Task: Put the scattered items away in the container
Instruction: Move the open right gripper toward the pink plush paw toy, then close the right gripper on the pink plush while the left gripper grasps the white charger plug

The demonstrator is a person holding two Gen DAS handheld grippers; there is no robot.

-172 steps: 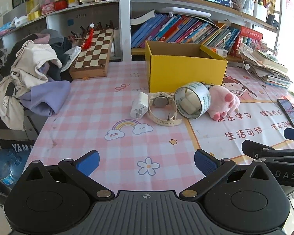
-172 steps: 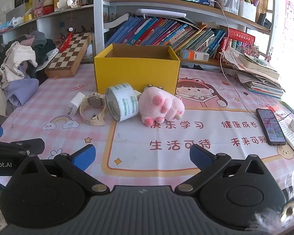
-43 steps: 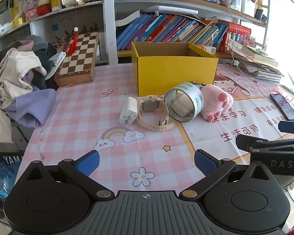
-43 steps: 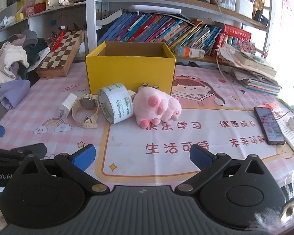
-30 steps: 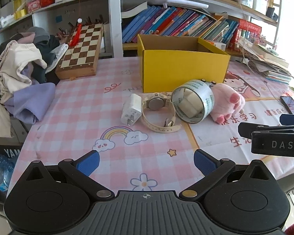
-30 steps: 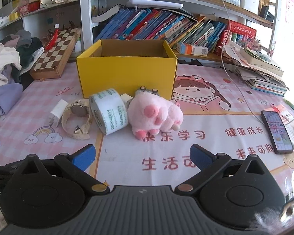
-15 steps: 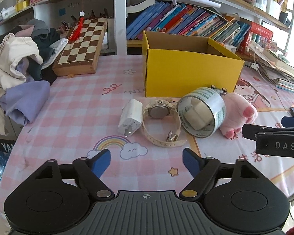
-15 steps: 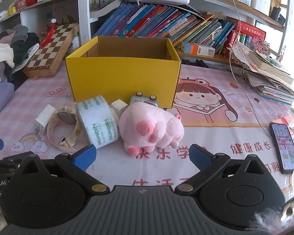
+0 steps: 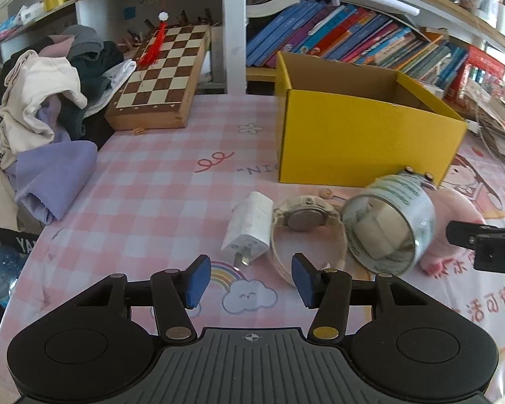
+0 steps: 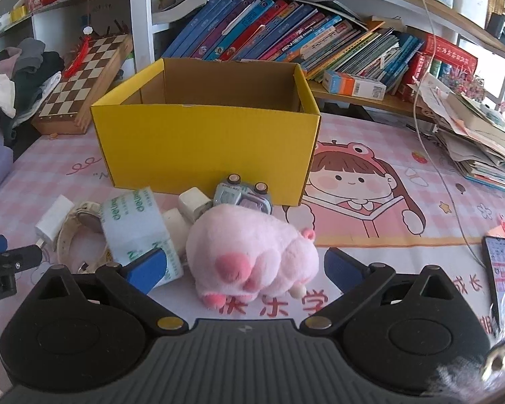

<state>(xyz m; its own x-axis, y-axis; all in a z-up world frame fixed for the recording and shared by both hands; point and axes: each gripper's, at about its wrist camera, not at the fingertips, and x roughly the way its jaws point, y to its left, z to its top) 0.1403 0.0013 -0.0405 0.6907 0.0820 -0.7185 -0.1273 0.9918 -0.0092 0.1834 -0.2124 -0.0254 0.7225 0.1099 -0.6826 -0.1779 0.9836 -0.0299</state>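
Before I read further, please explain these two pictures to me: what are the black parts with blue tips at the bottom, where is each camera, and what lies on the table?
No robot arm is here: a person holds a two-finger tool in each hand, with a wide-angle camera on each looking along its fingers. One picture comes from the left gripper, the other from the right gripper. The blue tips are their finger pads.

On the pink table cover, before a yellow box, lie a white charger, a watch, a tape roll, a pink plush paw and a small blue-grey gadget.

Nothing is held. The left jaws are closing, empty, short of the charger; the right jaws stand open beside the plush.
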